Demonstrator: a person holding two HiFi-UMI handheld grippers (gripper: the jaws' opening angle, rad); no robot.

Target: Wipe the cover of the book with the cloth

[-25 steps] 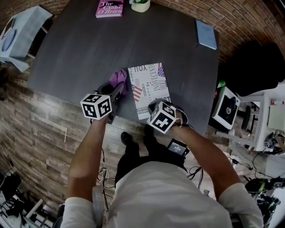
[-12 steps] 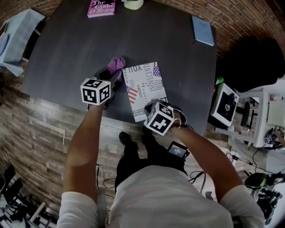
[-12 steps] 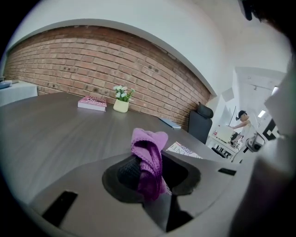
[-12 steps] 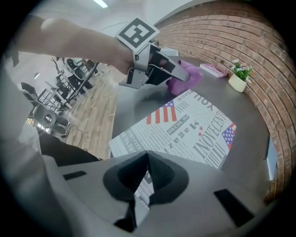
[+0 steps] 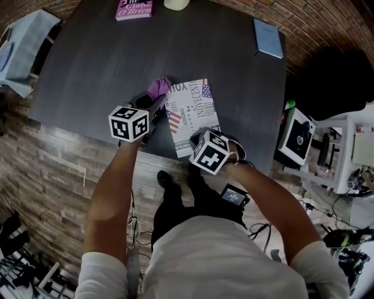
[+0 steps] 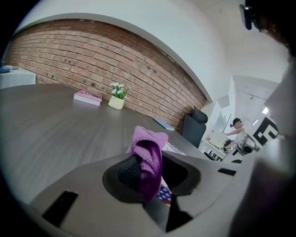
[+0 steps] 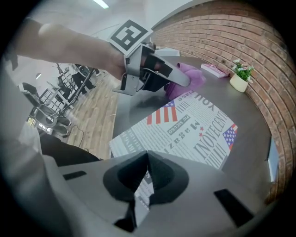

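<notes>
Book with a newsprint-and-flag printed cover (image 5: 191, 117) lying flat at the near edge of the dark wood-grain table (image 5: 87, 70), a crumpled purple knitted cloth (image 5: 158, 89) at its far left corner.

Your left gripper (image 5: 154, 107) has its jaws clamped on the cloth (a fold of it stands up between them in the left gripper view), and the cloth meets the book's left edge just by the far corner. Your right gripper (image 5: 199, 139) sits over the book's near right corner with its jaws drawn together and nothing between them; the printed cover shows right under the tips. Far across the table, a pink book (image 5: 134, 9) and a small potted plant in a pale pot (image 5: 176, 4) sit to the left. A thin blue-grey book (image 5: 269, 38) lies alone at the far right.
</notes>
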